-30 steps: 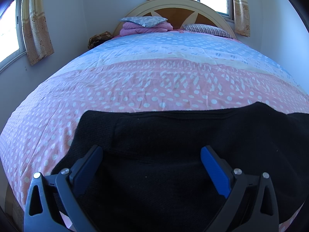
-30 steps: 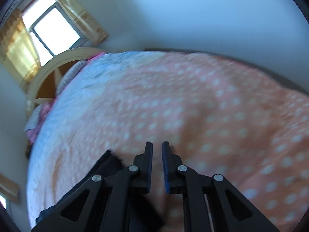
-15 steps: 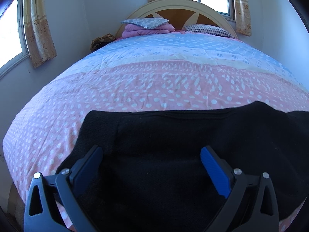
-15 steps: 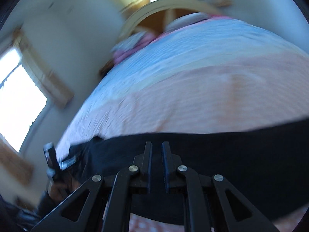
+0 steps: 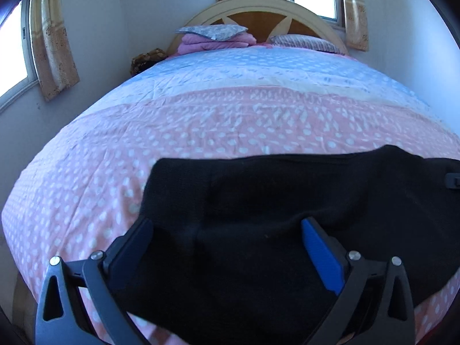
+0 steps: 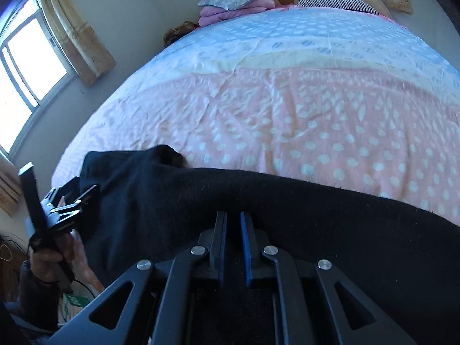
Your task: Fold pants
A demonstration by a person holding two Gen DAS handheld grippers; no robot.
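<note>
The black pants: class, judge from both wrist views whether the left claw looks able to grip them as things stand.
Probably yes. The left claw stands open right over the pants, its fingers straddling the cloth with nothing between. The right claw is shut, further along the pants, and does not block it.

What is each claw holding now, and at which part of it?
The left claw stands open over the black pants, holding nothing. The right claw is shut over the pants; whether it pinches the cloth cannot be told.
</note>
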